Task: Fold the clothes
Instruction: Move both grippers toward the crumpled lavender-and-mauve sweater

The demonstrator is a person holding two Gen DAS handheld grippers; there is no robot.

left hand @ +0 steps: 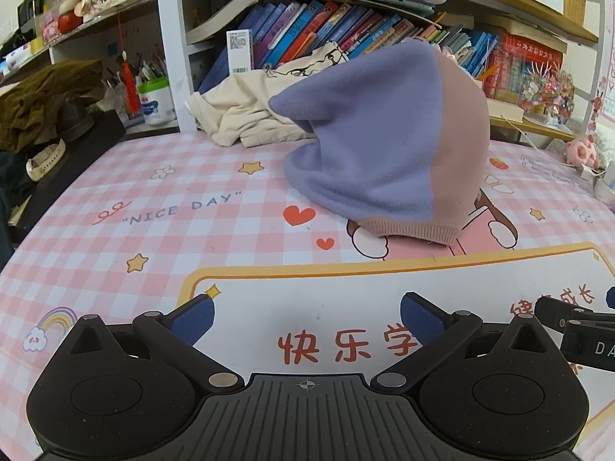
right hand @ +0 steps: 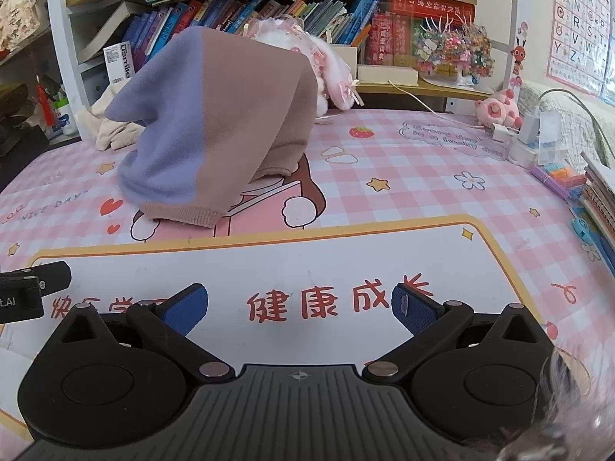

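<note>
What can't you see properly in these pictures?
- What props up the purple and pink garment: hidden beneath it, both views.
- Cream garment: partly behind it, left view.
- Fluffy pink toy: half hidden, right view.
- Blurry fuzz: cut off by the right view's corner.

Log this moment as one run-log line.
task: fold clothes | left tongs: open, empty | right tongs: open, empty | purple-and-pink garment: heaped upright on desk mat, untouched | cream garment: behind, unfolded

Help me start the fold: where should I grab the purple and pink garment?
Probably grip the ribbed pink hem, coming in low from the front. The garment stands heaped, and that hem lies on the desk mat nearest both open grippers.
</note>
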